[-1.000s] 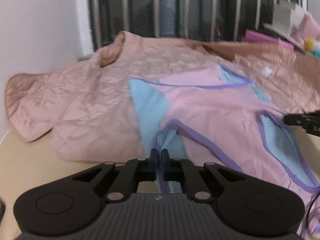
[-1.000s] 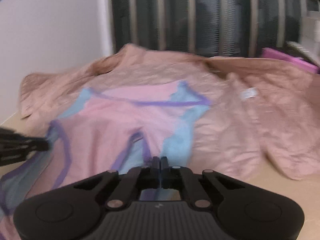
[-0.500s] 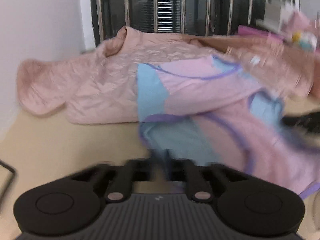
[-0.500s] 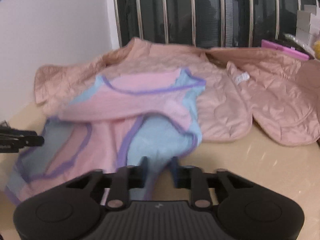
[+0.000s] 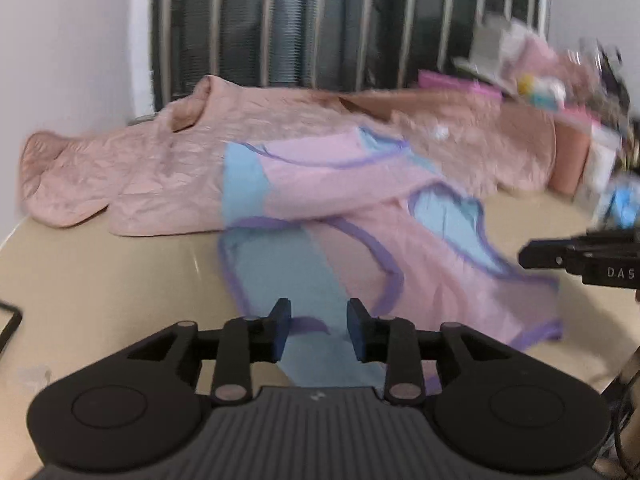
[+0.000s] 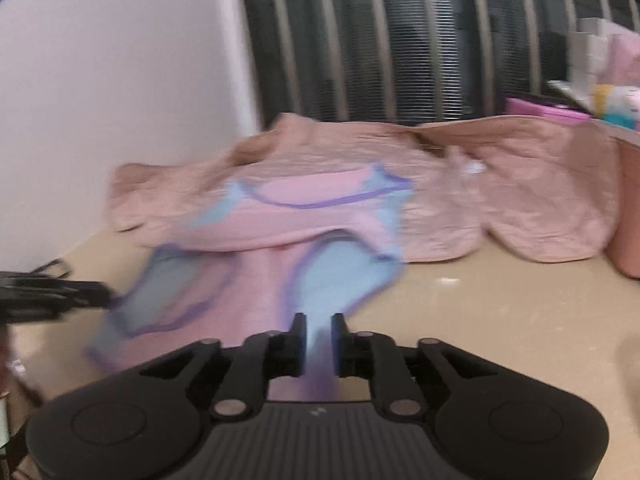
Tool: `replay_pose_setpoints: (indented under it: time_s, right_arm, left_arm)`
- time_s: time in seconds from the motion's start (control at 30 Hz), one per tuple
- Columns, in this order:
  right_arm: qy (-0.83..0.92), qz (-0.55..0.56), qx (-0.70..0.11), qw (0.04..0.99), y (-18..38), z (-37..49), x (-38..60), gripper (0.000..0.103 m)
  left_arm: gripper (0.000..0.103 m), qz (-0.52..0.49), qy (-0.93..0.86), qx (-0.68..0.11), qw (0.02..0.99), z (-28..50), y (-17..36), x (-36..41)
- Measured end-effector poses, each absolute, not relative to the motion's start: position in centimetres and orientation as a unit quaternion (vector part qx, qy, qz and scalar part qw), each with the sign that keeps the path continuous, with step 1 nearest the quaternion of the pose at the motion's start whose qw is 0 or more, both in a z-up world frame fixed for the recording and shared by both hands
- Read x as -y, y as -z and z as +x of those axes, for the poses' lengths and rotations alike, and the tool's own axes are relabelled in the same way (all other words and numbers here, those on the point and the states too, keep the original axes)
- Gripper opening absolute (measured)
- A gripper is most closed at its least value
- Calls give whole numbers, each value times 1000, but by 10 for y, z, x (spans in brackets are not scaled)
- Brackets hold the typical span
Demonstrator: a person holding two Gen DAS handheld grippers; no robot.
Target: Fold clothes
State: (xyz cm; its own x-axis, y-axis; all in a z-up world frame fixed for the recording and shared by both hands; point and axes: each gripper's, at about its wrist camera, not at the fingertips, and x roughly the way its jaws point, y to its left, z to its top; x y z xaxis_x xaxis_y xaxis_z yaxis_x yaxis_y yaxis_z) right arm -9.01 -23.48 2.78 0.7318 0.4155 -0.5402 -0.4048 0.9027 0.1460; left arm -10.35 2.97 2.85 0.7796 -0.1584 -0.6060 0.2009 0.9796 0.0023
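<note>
A pink garment point(image 5: 360, 216) with light-blue panels and purple trim lies on the beige table, its far end resting on a salmon quilted jacket point(image 5: 160, 168). My left gripper point(image 5: 319, 320) is open, its fingers spread over the near blue panel. My right gripper point(image 6: 319, 334) is open too, over the other near blue panel of the garment point(image 6: 320, 240). The jacket point(image 6: 500, 200) lies behind. Each gripper shows in the other's view: the right one point(image 5: 580, 258) and the left one point(image 6: 52, 296).
A white wall and a dark radiator point(image 5: 340, 24) stand behind the table. Pink boxes and small items point(image 5: 560, 92) crowd the far right. A dark object's corner point(image 5: 8, 320) shows at the left table edge. Bare beige tabletop point(image 6: 500, 320) lies to the right.
Both grippers were shut on the garment's near edge a second ago. They pulled it back toward me onto the table, then opened and let it go.
</note>
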Motion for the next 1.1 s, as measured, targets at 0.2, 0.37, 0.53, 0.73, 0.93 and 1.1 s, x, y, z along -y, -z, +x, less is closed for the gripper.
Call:
replay_pose_setpoints:
  time_s: [0.2,0.37,0.53,0.73,0.93,1.1]
  right_arm:
    - [-194,-17,-304,933,-5,-98,225,10]
    - [-198,-12,-319,927,-11,-102,232,11]
    - [-211,0,-302,930,-23,-84,228,19]
    - [-217,2,-314,924,-14,-51,213,21]
    - [-232,-10,-322,918,-7,-48,205,2]
    - [-223,-16,-278,934,-29,-47,198,1]
  left_arm:
    - [9,47,88,-330,939,-115,-19,-29]
    - [11,49,41,-300,952,-123,-37,-39]
    - [37,51,107,-274,954,-113,-51,-9]
    - [28,82,115,-306,942,-87,-24,22]
    - [0,46,123,-307,943,-86,-22,12]
    - [0,13,101,-270,957,-77,-47,-1]
